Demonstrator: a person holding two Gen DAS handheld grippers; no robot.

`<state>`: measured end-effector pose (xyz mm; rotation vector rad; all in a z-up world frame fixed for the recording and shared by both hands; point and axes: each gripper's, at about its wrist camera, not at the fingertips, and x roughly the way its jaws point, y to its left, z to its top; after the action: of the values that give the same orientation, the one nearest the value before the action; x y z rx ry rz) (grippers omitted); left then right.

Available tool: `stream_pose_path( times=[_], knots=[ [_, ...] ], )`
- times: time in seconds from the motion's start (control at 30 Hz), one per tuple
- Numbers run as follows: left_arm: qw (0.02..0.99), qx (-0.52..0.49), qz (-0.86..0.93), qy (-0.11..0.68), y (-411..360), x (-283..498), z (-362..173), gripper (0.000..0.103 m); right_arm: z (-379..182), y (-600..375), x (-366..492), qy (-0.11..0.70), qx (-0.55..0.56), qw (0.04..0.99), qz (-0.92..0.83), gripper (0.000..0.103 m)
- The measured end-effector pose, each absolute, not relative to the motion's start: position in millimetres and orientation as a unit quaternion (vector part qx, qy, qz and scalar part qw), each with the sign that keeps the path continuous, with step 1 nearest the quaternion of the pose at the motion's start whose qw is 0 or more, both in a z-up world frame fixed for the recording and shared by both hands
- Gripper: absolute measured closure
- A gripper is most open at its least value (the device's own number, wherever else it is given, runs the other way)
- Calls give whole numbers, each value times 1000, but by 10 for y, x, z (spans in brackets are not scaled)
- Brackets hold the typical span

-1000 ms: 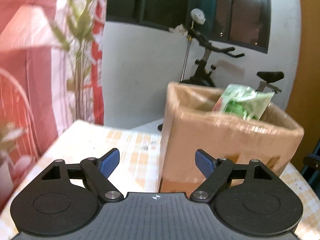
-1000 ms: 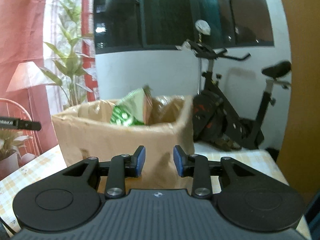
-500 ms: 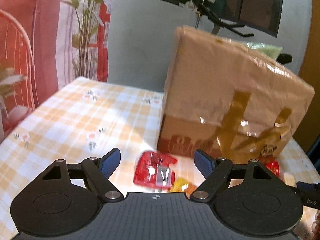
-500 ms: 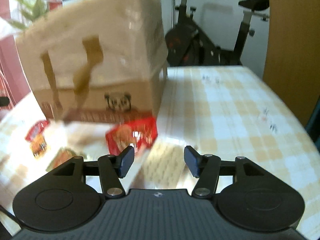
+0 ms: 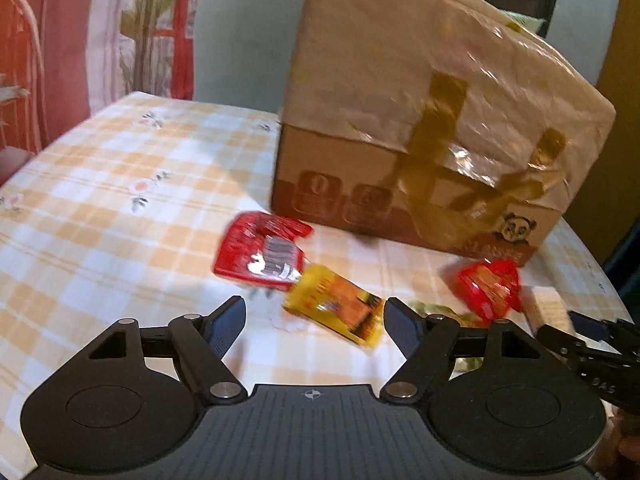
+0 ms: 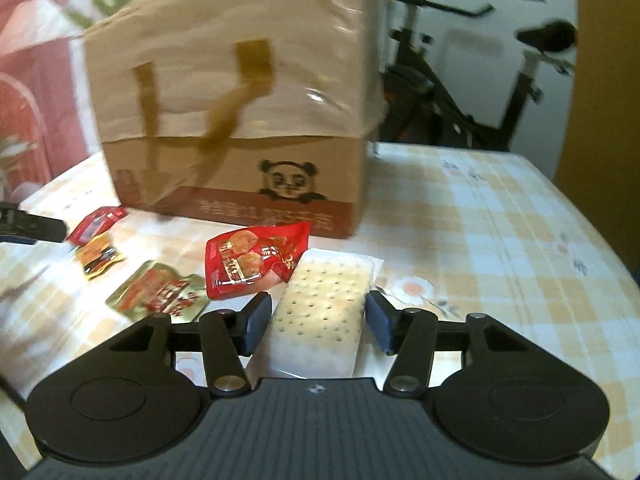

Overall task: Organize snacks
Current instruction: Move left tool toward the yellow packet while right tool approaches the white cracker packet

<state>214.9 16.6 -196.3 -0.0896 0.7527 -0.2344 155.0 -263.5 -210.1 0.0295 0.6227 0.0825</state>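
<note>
Tall brown cardboard box (image 6: 240, 132) wrapped in clear film: panda face logo (image 6: 289, 179) printed on its lower side wall, and below that a red band (image 6: 264, 212) of pale characters, too blurred to read. Red snack packet (image 6: 256, 264) just before the box carries white characters, also unreadable.

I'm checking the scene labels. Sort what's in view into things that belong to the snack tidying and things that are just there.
Part of the job:
- cardboard box
- cracker pack, between the closing jaws of the right gripper
- yellow snack packet, ahead of the closing left gripper
- red packets
- gold packet

Just there:
- exercise bike
- checked tablecloth
- curtain
</note>
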Motion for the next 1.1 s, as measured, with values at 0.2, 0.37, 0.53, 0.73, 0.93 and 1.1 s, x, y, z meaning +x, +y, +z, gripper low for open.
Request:
stream_pose_path(
  times=[0.2,0.37,0.53,0.73,0.93,1.1],
  knots=[
    [904,-67,-109,407,86,2304,-2038,25,-2140,-2590,1575,309,5,950,47,48],
    [892,-99,-72,436,-33,2552,-2067,26,-2146,-2602,1577,309,10,950,48,48],
    [898,-55,-52,433,-290,2608,-2099,26,-2144,-2611,1579,308,13,950,49,48],
    [909,-4,-36,415,-365,2496,-2148,25,-2148,-2629,1579,309,21,949,53,48],
    [914,14,-18,406,-286,2373,-2188,25,-2150,-2628,1586,309,20,949,54,48],
    [916,28,-27,399,-249,2301,-2188,26,-2149,-2663,1590,310,32,948,56,48]
  ],
)
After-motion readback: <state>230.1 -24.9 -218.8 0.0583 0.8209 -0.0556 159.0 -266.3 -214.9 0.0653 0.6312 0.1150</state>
